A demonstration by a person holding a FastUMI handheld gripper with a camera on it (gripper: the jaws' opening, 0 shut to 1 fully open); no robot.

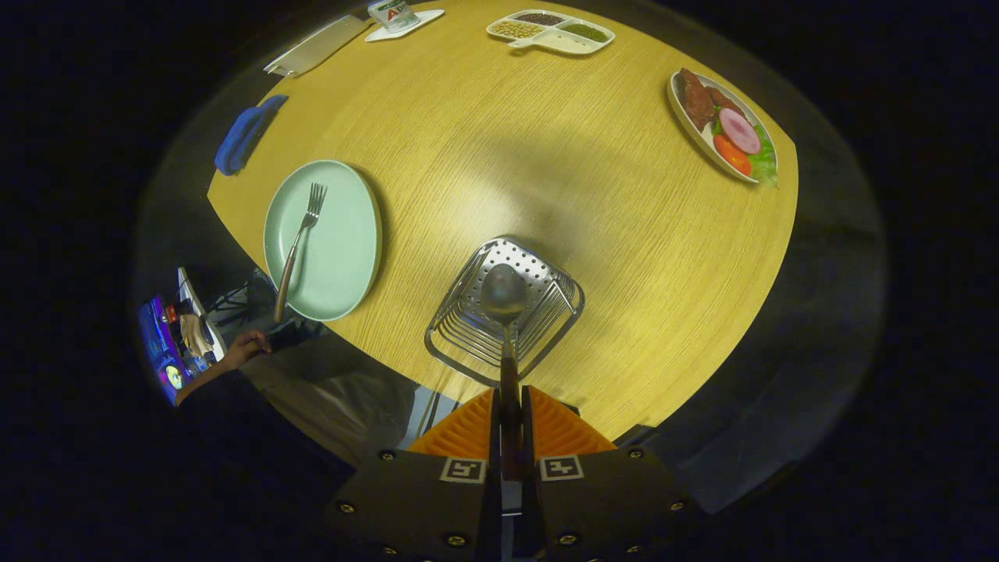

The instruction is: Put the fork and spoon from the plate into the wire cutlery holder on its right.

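Yellow wood-grain table (546, 172) fills the scene, seen from above, with dim booth floor around its rim. On it, a pale green plate (343, 250) lies to the left with the fork (300, 238) resting across it, tines pointing away and the wooden handle overhanging the near rim. Just to the plate's right stands the wire cutlery holder (468, 332), a steel basket with a perforated bottom.

The gripper (511, 425) hangs over that holder looking straight down into it. Its 2 fingers are pressed nearly together on the handle of the spoon (503, 293), and the spoon's bowl points down into the basket mouth, over the perforated bottom. Whether the bowl already touches the bottom I cannot tell.

So the step in hand looks like the first of 2 deliveries: the spoon is being placed, the fork is not yet moved. The next move, as I judge it, calls for lowering until the spoon rests inside the wires, then parting the fingers enough to let the handle go (it will likely tip against one side of the basket). After that the gripper would need to travel left to the plate and take the fork by its handle.

The tool is held close to vertical, centred on the holder. A person's hand (246, 347) rests by the near left edge of the table, beside some clutter. Farther off sit a divided dish of beans (550, 31), a plate of food (726, 125), a blue cloth (246, 133) and a cleaver (316, 47).
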